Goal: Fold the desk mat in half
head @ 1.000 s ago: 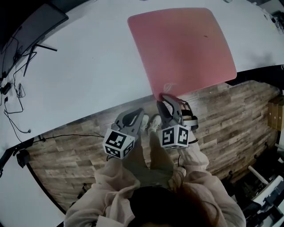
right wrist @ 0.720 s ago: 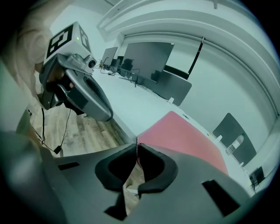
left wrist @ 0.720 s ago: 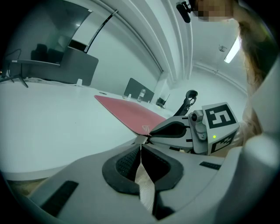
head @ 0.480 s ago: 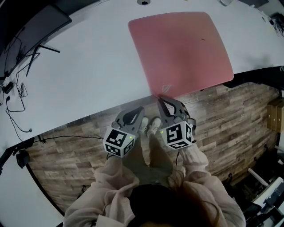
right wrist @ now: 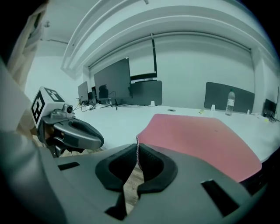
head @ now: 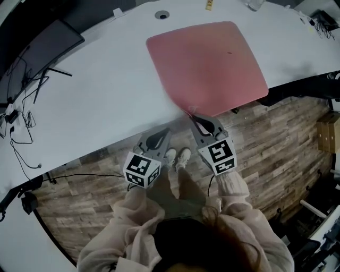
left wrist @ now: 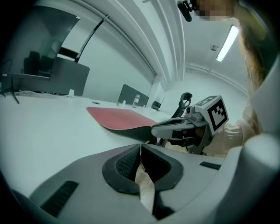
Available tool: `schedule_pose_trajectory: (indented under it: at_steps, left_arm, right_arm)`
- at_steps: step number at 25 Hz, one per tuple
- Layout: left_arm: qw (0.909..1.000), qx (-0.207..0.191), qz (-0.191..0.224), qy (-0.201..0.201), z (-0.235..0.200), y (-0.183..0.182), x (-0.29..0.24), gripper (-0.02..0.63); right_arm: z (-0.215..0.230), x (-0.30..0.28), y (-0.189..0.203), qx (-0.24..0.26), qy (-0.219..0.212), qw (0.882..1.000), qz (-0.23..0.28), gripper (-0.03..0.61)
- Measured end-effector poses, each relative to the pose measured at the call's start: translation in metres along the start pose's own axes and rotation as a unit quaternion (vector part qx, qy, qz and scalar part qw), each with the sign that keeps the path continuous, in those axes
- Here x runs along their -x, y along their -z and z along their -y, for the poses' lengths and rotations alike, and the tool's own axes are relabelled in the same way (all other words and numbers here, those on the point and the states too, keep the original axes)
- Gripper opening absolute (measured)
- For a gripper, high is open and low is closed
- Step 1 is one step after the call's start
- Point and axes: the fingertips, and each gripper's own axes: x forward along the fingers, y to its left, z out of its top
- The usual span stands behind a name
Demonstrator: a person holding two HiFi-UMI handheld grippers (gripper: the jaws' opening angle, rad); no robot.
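Observation:
The pink desk mat (head: 207,64) lies flat on the white table (head: 106,90), with its right corner hanging over the table's near edge. My right gripper (head: 192,113) is shut on the mat's near corner, and the thin pink edge shows between its pads in the right gripper view, where my right gripper (right wrist: 138,145) looks across the mat (right wrist: 197,135). The pinched corner is raised slightly off the table. My left gripper (head: 168,130) hangs shut and empty just off the table's edge, to the left of the right one. In the left gripper view my left gripper (left wrist: 141,148) holds nothing.
A dark monitor (head: 37,48) and loose cables (head: 16,122) sit at the table's left. A round grommet (head: 162,14) lies beyond the mat, and a water bottle (right wrist: 230,103) stands at the far side. Below the edge are wood floor (head: 276,138) and the person's shoes (head: 178,156).
The right gripper's jaws have shut on the mat's near corner, where they stood open a second ago. The left gripper has stayed in place beside it.

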Motion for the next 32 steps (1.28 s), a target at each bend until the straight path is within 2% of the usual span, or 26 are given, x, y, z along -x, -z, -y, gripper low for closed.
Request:
schedule_pose_trajectory:
  at_steps: [9,19,24,32]
  left_arm:
    - [0.9981,-0.033,0.011,0.052,0.011,-0.034,-0.001,0.029]
    - [0.9949,-0.058,0.007,0.082,0.011,-0.052,-0.020,0.029]
    - [0.9943,-0.065,0.005,0.084,0.015,-0.060,-0.038,0.029]
    - [0.9952,-0.072,0.011,0.065,0.020,-0.084,-0.076,0.029]
  right_arm:
    - [0.020,0.014,-0.023,-0.099,0.024,0.994,0.034,0.031]
    - [0.061,0.034,-0.046,-0.137,0.075,0.985,0.075,0.029]
    - [0.086,0.047,-0.051,-0.167,0.087,0.977,0.102,0.029]
    - [0.127,0.070,-0.059,-0.176,0.092,0.972,0.129,0.029]
